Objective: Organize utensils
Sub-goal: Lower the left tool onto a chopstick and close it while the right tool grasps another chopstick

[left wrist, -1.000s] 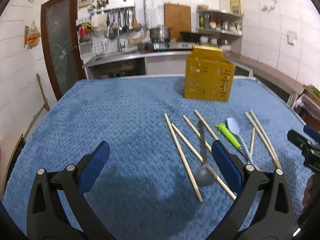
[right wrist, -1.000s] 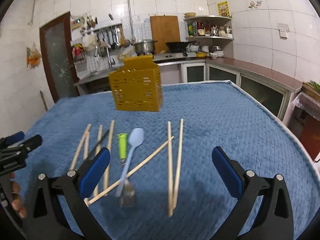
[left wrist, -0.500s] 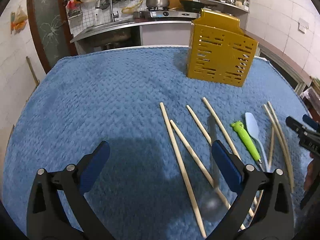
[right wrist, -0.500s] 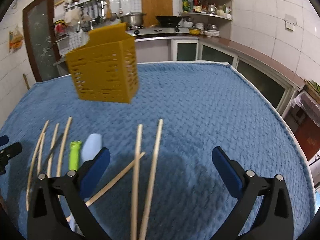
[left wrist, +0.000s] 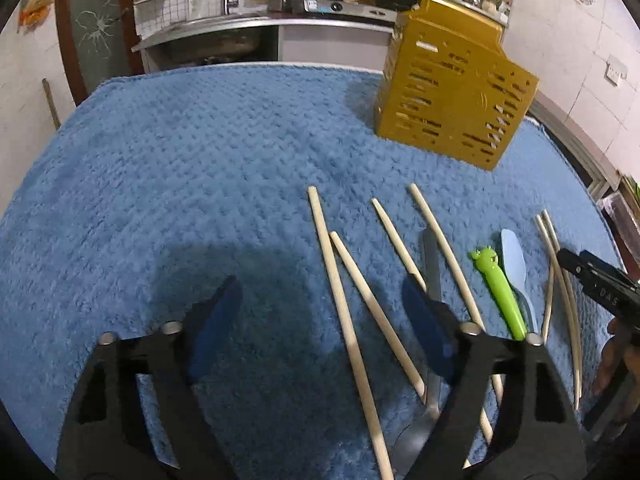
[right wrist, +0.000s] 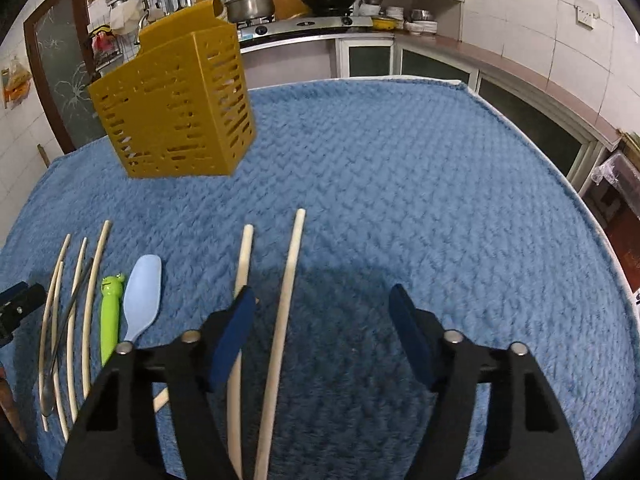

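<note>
Both grippers hang low over the blue mat with jaws closing, pads not yet pressing anything. The left gripper brackets two wooden chopsticks; the right gripper has one chopstick between its fingers, seemingly lined up for pickup. The yellow slotted utensil holder stands well ahead, empty as far as visible.

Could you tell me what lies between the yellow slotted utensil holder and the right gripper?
In the right wrist view, only bare blue textured cloth lies between the yellow slotted utensil holder and the closing right gripper.
</note>
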Demonstrator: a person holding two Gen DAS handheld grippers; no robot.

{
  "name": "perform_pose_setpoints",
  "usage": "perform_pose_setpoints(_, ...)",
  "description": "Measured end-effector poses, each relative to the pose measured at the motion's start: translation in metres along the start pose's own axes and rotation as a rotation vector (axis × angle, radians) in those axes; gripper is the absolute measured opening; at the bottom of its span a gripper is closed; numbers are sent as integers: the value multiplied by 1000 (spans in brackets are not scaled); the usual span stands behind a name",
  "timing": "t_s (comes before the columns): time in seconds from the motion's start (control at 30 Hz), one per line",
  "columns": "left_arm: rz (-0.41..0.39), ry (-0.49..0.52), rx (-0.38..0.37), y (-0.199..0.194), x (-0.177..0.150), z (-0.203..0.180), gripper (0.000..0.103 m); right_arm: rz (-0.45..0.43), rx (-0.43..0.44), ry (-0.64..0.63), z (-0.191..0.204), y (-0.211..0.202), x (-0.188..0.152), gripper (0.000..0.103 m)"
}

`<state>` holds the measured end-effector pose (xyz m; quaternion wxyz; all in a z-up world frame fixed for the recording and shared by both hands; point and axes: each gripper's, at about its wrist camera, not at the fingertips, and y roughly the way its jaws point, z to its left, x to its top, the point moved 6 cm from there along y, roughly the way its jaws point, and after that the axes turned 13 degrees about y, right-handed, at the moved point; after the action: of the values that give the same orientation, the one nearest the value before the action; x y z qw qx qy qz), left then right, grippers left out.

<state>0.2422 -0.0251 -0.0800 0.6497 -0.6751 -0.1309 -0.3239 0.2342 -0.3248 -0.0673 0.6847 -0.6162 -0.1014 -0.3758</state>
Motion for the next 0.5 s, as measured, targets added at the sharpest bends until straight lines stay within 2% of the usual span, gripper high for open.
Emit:
perform_pose_setpoints(0.07, 16, 8, -16, 2, -1, -3, 60, 14, 10, 2, 3, 3, 0, 52)
perform_pose_setpoints(0.2, 36, 8, -30, 4, -3, -3, 47, 28, 3, -7, 5, 5, 1, 39)
perform_pose_setpoints(0.27, 49, 14, -34, 6, -3, -3, 30, 39, -4, -7, 5, 7, 2, 34)
perform_pose_setpoints(0.33, 68, 24, -43, 9, -5, -4, 17, 46, -10, -15, 6, 8, 3, 30)
perform_pose_setpoints(0.5, 89, 42, -35, 15, -4, -10, 16, 58, -33, -30, 9, 12, 5, 29)
